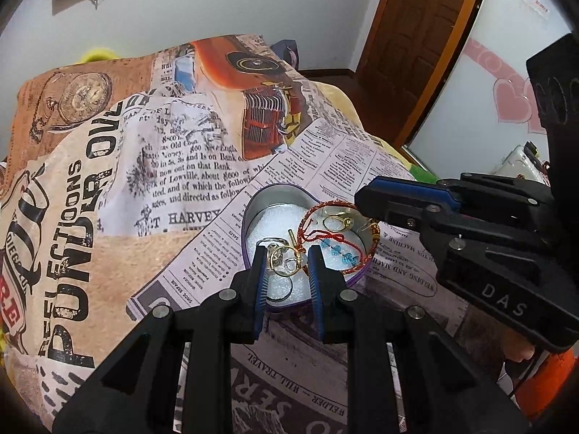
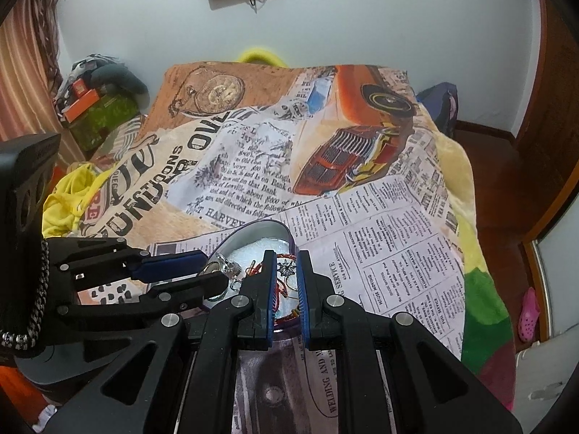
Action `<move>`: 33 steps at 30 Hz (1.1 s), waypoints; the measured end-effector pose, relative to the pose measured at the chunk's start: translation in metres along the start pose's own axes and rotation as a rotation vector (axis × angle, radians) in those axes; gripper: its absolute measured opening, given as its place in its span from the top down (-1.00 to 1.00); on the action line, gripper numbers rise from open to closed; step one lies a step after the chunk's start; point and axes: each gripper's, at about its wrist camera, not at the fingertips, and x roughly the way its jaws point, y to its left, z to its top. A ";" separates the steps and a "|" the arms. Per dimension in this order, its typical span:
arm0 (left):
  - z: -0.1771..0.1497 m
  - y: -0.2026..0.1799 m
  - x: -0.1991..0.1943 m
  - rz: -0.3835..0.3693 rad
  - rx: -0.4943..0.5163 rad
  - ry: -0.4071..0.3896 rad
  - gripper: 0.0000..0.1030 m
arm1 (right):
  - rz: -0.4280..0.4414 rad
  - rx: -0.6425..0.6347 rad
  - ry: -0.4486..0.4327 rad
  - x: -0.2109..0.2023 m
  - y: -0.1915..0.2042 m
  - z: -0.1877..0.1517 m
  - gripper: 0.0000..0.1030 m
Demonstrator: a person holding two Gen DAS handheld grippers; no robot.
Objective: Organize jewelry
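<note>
White foam lines the floor of a heart-shaped tin (image 1: 253,213), which has been set on a newspaper-print blanket (image 1: 119,195) spread over a bed, so that small pieces are cushioned and kept from sliding. The tin is approached from two sides, probably so that tangled pieces can be parted by one tool while another piece is steadied.

The left gripper (image 1: 287,258) is held low over the near rim, its jaws spread with a gold ring (image 1: 284,264) lying between them; nothing is seen to be pinched. The right gripper (image 2: 286,278) is held over the tin's other lobe, its jaws narrowly parted around a small star-shaped charm (image 2: 286,267); whether the charm is touched cannot be told.

Inside the tin, a red-and-gold braided bracelet (image 1: 338,208) is looped around a second gold ring (image 1: 336,222), and a red cord strung with blue crystal beads (image 1: 338,249) lies across the foam. The pieces overlap and appear loosely entangled, so the sorting is judged unfinished.
</note>
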 end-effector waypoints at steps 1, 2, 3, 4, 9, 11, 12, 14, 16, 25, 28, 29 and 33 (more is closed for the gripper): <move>0.000 0.000 0.000 -0.001 0.001 0.002 0.61 | 0.003 0.000 0.004 0.001 0.000 0.000 0.81; 0.000 -0.001 0.000 -0.002 0.002 0.003 0.61 | 0.007 -0.001 0.009 0.002 0.000 0.000 0.81; 0.000 -0.001 0.000 -0.001 0.003 0.003 0.61 | 0.011 -0.002 0.012 0.002 0.000 -0.001 0.81; 0.000 -0.001 0.001 -0.002 0.003 0.002 0.61 | 0.011 -0.002 0.013 0.002 0.001 -0.001 0.78; -0.001 -0.002 -0.007 0.000 0.004 -0.012 0.60 | 0.005 -0.004 -0.004 -0.003 0.003 0.000 0.35; -0.002 -0.001 -0.014 0.005 0.002 -0.024 0.60 | 0.000 -0.007 -0.015 -0.008 0.004 0.001 0.34; -0.002 -0.001 -0.017 0.007 0.000 -0.029 0.60 | -0.001 -0.008 -0.017 -0.008 0.005 0.002 0.34; -0.001 -0.001 -0.027 0.011 -0.006 -0.046 0.59 | -0.008 -0.010 -0.029 -0.014 0.006 0.003 0.34; 0.000 0.000 -0.038 0.015 -0.014 -0.065 0.59 | -0.014 -0.011 -0.045 -0.023 0.008 0.004 0.34; 0.004 -0.016 -0.127 0.044 -0.024 -0.241 0.58 | -0.047 -0.022 -0.188 -0.097 0.023 0.009 0.34; 0.002 -0.026 -0.161 0.067 -0.013 -0.319 0.56 | -0.063 -0.026 -0.252 -0.128 0.030 0.009 0.34; 0.000 -0.032 -0.178 0.077 -0.007 -0.357 0.51 | -0.071 -0.028 -0.283 -0.142 0.034 0.007 0.34; -0.011 -0.051 -0.228 0.129 0.017 -0.482 0.40 | -0.103 -0.038 -0.400 -0.190 0.049 0.000 0.34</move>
